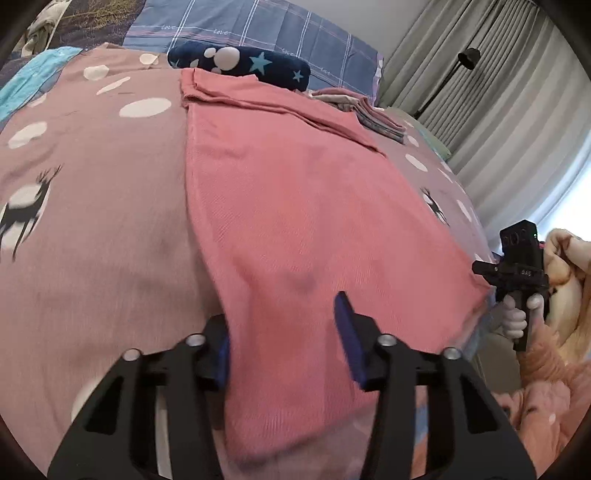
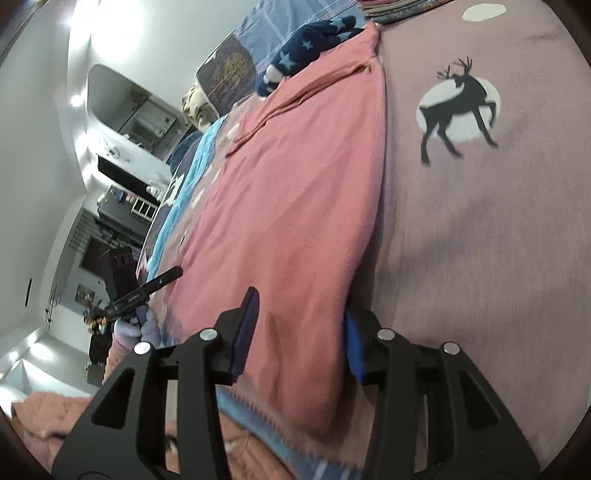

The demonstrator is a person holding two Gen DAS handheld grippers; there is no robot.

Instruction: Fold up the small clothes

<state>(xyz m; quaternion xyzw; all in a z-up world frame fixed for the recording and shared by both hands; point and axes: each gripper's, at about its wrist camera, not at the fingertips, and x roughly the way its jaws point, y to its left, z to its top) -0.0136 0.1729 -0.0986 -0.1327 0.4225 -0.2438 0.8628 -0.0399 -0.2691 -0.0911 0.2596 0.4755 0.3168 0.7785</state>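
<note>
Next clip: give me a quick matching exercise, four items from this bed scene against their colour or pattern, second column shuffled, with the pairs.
Items:
1. spread garment
2. bedcover
3. plush blanket
4. pillow

Descriptions:
A. navy with stars and white dots
B. blue checked
C. plain pink
D. mauve with white dots and black deer

Pairs: 1-C, 2-D, 3-A, 4-B

A home bedroom is showing; a bed (image 1: 92, 177) is spreading ahead of the jaws; pillows (image 1: 258, 33) are lying beyond; curtains (image 1: 498, 92) are hanging right.
</note>
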